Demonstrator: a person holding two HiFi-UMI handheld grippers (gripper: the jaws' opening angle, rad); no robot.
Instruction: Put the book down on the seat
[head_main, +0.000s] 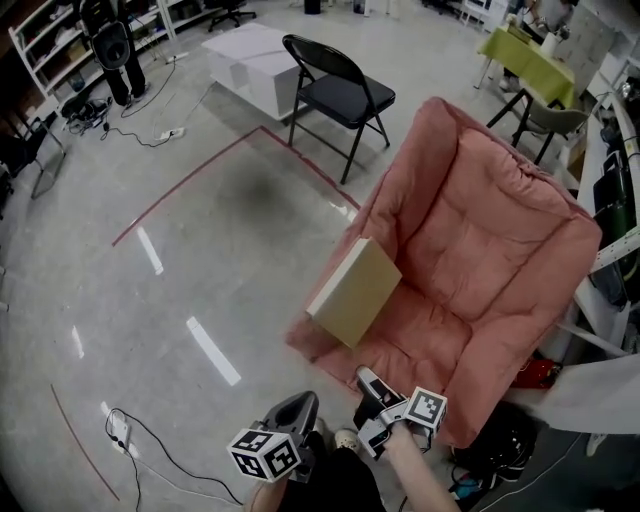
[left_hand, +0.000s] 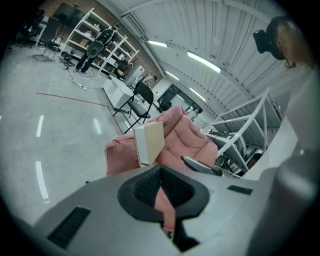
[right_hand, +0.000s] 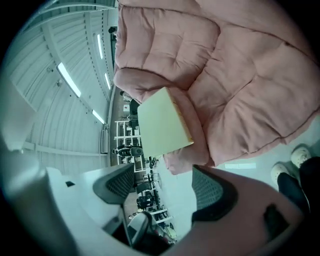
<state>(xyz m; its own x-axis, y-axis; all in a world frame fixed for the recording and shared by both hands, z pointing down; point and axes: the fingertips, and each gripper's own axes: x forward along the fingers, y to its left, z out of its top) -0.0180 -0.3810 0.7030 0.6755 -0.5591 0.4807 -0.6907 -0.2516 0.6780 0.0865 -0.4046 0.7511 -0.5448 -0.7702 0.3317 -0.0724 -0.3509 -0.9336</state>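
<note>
Well, I count one book (head_main: 355, 290), lying tilted on the front edge of the single pink armchair (head_main: 480, 240), seemingly overhanging it. Of my two claws, the right claw (right_hand: 165, 187) gapes wide and empty; the left claw (left_hand: 162, 189) looks closed on nothing.

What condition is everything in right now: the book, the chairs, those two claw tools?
book: closed, tilted on the edge of the pink armchair, nothing gripping it
pink armchair: holds only the book
folding chair: unfolded, seat bare
left gripper: jaws shut, empty
right gripper: jaws wide open, empty
</note>
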